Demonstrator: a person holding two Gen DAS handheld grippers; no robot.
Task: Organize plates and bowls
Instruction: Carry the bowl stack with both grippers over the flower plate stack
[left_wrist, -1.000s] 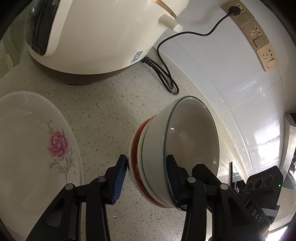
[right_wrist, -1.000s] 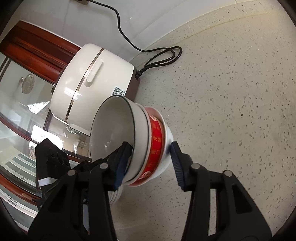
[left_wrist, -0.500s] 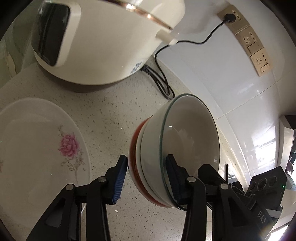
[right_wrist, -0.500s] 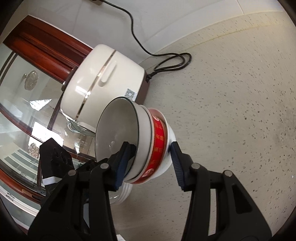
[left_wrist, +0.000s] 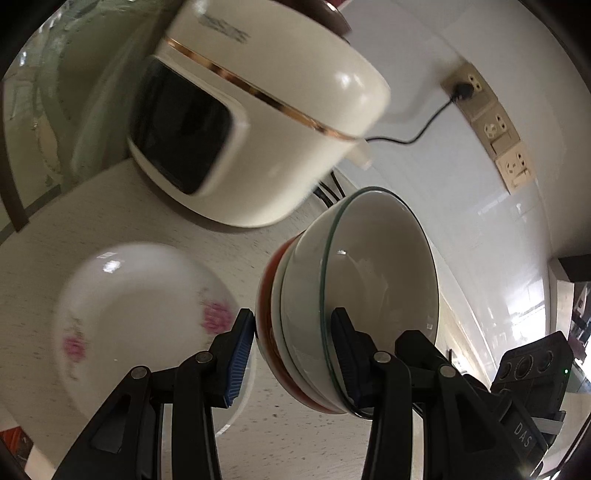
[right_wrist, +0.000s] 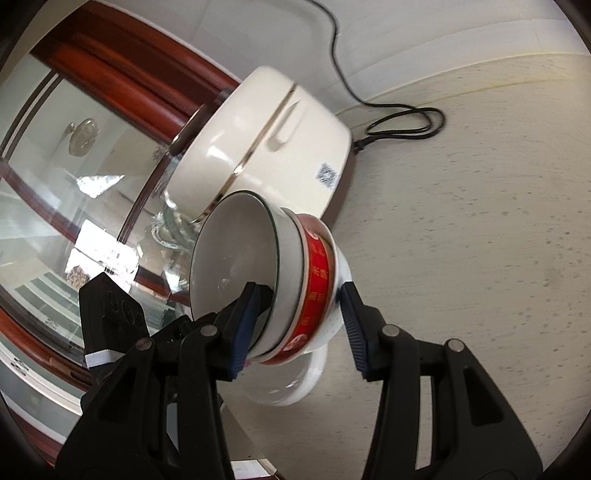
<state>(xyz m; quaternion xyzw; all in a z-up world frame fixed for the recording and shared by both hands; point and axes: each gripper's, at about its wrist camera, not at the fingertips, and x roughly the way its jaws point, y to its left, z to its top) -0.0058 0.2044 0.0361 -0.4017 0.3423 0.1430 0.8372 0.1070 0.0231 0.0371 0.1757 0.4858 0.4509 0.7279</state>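
Note:
A stack of nested bowls (left_wrist: 373, 291) hangs tilted on its side above the speckled counter: a white bowl with a green rim inside a red-banded bowl (right_wrist: 318, 280). My left gripper (left_wrist: 291, 332) is shut on the stack, one blue pad against the red outer wall and the other inside the top bowl. From the opposite side my right gripper (right_wrist: 299, 306) is shut on the same stack (right_wrist: 236, 258), one pad inside and one on the base. Lower left on the counter lies a white plate with pink flowers (left_wrist: 140, 306); the plate (right_wrist: 295, 380) also shows below the stack.
A cream rice cooker (left_wrist: 258, 122) stands close behind the bowls, its black cord (right_wrist: 399, 122) coiled on the counter and plugged into wall sockets (left_wrist: 491, 122). A glass cabinet door with a red wooden frame (right_wrist: 92, 166) lies to the left. The counter (right_wrist: 480, 240) stretches right.
Both grippers have risen with the bowl stack held between them. The counter, plate and rice cooker now sit farther below and the whole plate has come into view.

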